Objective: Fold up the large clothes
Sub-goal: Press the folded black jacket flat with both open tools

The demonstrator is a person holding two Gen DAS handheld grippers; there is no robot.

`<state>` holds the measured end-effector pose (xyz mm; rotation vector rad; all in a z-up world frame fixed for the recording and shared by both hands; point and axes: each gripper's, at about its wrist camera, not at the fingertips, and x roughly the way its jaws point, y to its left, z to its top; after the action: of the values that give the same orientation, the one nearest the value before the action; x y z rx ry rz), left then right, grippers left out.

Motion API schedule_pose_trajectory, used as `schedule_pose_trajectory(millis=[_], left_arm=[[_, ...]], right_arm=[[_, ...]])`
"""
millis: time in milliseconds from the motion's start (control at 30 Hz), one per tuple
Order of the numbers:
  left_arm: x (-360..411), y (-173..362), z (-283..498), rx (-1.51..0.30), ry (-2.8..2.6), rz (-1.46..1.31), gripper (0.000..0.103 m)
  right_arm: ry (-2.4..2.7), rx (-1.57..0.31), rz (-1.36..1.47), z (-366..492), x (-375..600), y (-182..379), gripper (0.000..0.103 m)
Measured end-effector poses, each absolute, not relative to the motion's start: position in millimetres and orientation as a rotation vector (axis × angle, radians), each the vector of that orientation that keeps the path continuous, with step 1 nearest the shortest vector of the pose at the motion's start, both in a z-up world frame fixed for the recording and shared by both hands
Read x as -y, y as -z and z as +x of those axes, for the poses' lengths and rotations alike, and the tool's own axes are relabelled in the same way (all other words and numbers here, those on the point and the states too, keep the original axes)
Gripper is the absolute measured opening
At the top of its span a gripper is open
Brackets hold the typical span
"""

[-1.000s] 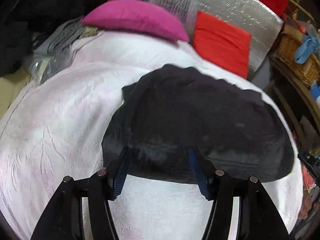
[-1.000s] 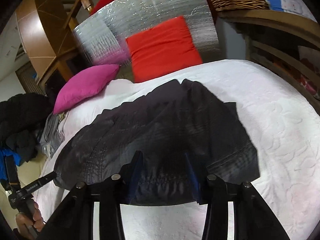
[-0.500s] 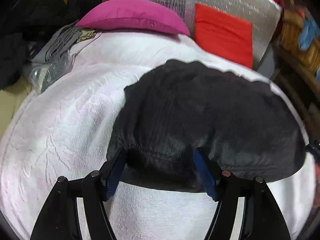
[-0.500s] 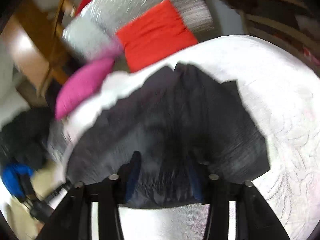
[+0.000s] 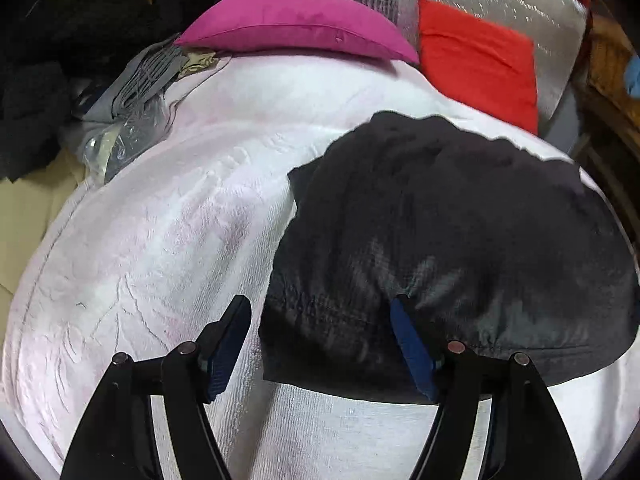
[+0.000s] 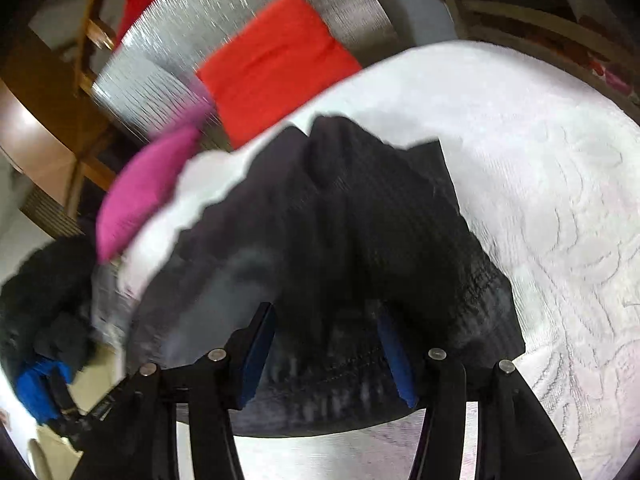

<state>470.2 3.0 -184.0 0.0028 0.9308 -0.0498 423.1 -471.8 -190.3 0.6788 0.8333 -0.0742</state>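
Black garment lay partly folded on the white bed; left tool just widened, right tool apart, gripping nothing; further folds remained.

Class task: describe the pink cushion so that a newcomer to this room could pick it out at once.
Start at the white bedspread. At its far edge, before the silver panel, lies the pink cushion. Its red neighbour is flat and square; this one is plump, rounded and magenta.
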Motion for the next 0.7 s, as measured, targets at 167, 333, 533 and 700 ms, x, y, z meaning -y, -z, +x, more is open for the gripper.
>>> schedule_pose_trajectory(millis=[167, 333, 533, 700], left_arm=[[1, 180, 463, -0.902, 0.037, 0.054, 0.073], [8, 179, 460, -0.878, 0.023, 0.106, 0.073], [17, 179, 457, -0.843, 0.005, 0.181, 0.073], [21, 178, 458, -0.831, 0.000, 0.205, 0.073]], right_arm=[[0.091, -0.805, 0.635, 426, 458, 179, 0.057], [0.025, -0.716, 0.558, 432, 433, 158, 0.057], [-0.013, -0.806, 0.481, 468, 402, 179, 0.057], [0.014, -0.862, 0.428, 484, 396, 197, 0.058]])
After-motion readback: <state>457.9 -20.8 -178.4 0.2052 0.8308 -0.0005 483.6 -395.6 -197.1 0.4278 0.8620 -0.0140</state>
